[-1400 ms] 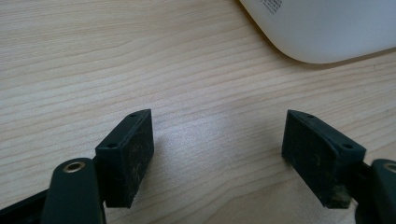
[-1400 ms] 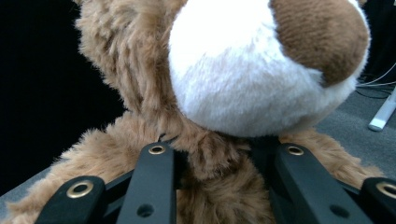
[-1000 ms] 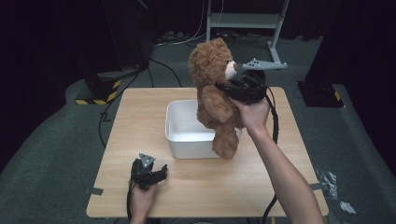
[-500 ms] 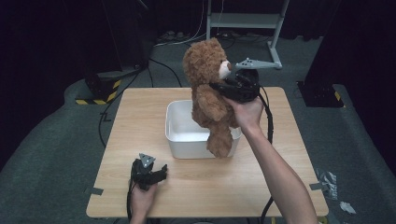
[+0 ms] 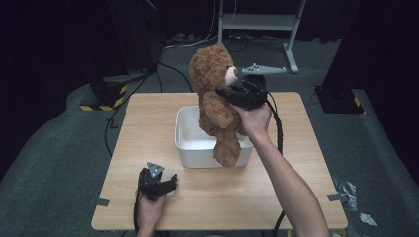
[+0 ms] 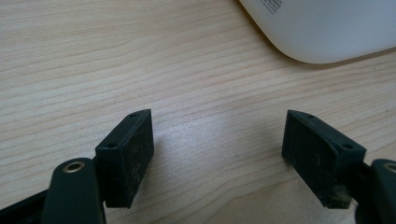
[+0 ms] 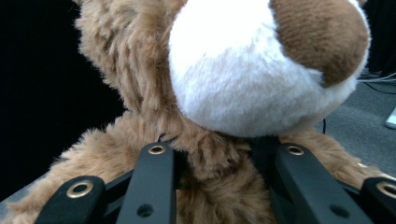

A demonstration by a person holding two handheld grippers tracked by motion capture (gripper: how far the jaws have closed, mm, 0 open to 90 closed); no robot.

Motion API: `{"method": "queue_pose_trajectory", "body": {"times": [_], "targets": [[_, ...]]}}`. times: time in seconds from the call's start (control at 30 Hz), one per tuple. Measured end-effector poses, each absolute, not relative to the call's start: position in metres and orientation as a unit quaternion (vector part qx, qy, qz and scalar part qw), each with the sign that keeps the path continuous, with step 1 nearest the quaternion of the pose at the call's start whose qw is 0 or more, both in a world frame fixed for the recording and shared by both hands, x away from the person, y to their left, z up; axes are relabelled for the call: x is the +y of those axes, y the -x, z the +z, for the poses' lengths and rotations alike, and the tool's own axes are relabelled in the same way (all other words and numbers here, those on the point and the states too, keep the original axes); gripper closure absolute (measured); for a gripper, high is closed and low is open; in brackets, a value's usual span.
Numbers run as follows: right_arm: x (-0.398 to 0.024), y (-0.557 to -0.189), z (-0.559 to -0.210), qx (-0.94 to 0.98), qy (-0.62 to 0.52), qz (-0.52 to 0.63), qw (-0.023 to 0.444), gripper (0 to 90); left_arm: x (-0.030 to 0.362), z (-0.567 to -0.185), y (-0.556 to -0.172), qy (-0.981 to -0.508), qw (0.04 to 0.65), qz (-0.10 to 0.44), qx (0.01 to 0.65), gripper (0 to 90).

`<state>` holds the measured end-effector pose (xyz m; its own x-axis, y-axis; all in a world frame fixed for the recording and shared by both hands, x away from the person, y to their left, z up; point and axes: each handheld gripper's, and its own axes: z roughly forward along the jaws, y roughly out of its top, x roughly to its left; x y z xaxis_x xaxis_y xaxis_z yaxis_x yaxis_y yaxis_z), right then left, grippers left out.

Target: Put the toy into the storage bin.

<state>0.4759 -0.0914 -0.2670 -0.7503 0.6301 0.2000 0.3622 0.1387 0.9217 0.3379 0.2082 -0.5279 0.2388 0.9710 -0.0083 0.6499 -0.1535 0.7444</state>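
A brown teddy bear (image 5: 215, 103) hangs upright above the white tub (image 5: 188, 143), its legs dangling over the tub's near right rim. My right gripper (image 5: 231, 93) is shut on the bear's chest just under the chin. In the right gripper view the bear's white muzzle (image 7: 243, 70) sits close above the jaws, which pinch the fur (image 7: 215, 163). My left gripper (image 5: 168, 183) rests low on the table near the front left and is open. In the left gripper view its pads (image 6: 130, 154) stand wide apart over bare wood, with the tub's corner (image 6: 322, 28) ahead.
The wooden table (image 5: 306, 168) has free room to the right and left of the tub. Cables trail from both grippers off the front edge. A metal stand (image 5: 257, 19) and dark floor lie beyond the table.
The right gripper has carried the bear leftward, from beside the tub's right edge to over the tub. The left gripper has stayed where it was.
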Motion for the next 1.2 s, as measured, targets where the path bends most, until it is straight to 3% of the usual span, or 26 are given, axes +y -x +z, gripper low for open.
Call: {"method": "queue_pose_trajectory", "body": {"times": [1.2], "targets": [[-0.092, -0.501, -0.327, 0.745, -0.376, 0.543, 0.096, 68.8, 0.209, -0.528, -0.338, -0.720, 0.321, 0.251, 0.562, 25.1]]}}
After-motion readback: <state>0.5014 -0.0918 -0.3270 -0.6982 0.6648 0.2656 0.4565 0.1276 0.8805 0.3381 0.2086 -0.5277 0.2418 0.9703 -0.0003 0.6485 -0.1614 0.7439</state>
